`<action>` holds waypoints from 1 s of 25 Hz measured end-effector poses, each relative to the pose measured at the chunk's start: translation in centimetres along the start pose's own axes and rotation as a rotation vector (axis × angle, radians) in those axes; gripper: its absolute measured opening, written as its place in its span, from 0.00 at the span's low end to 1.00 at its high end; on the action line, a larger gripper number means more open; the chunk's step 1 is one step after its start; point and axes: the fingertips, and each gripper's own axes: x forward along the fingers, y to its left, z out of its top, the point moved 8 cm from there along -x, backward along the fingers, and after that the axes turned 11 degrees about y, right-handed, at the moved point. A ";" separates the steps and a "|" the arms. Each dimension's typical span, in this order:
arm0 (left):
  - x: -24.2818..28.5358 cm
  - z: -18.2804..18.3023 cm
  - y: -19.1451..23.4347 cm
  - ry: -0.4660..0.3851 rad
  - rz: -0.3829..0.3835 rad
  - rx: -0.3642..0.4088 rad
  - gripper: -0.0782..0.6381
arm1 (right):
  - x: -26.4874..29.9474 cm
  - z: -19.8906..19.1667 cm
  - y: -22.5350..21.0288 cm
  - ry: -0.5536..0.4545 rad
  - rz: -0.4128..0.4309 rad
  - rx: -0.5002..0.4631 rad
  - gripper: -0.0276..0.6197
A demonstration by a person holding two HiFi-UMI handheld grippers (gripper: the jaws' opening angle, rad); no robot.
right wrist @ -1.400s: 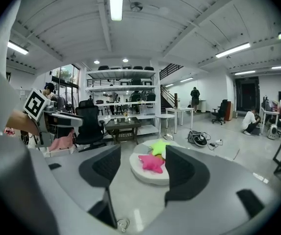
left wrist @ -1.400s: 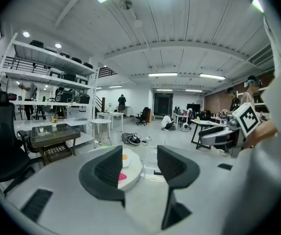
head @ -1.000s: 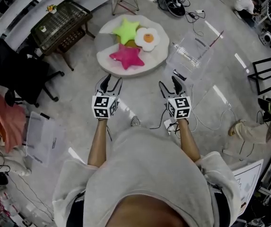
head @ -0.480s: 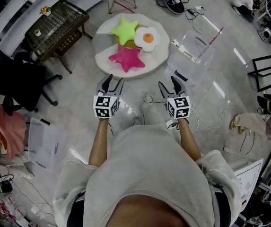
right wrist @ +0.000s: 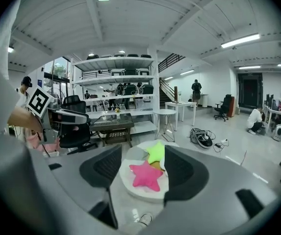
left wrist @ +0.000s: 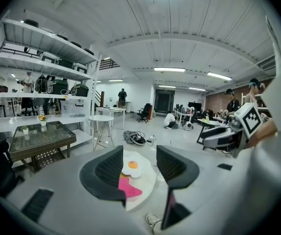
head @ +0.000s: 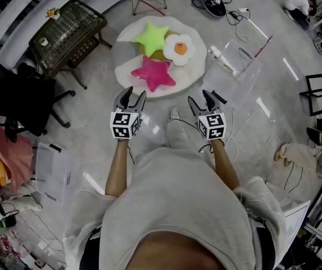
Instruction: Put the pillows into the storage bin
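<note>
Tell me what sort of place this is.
Probably a big open lab or workshop hall: tall white shelving loaded with equipment and a tangle of cables lying on the bare polished floor.

Soft plush cloth pillows (head: pixel 155 73), clear glossy plastic bin (head: pixel 246 76).
</note>
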 end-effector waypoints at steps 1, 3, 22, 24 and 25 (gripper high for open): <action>0.9 0.7 0.3 0.008 0.001 -0.003 0.40 | 0.9 0.6 -0.7 0.010 0.008 0.001 0.44; 2.9 2.0 0.7 0.025 -0.001 -0.009 0.40 | 2.5 1.7 -2.3 0.029 0.024 0.003 0.44; 21.7 9.9 5.3 0.194 0.053 -0.073 0.40 | 22.1 8.7 -16.2 0.171 0.207 -0.002 0.45; 22.4 9.8 5.6 0.214 0.056 -0.079 0.40 | 23.5 8.7 -16.7 0.186 0.221 -0.001 0.45; 22.7 9.6 5.7 0.223 0.058 -0.081 0.40 | 24.0 8.6 -16.8 0.193 0.226 0.002 0.45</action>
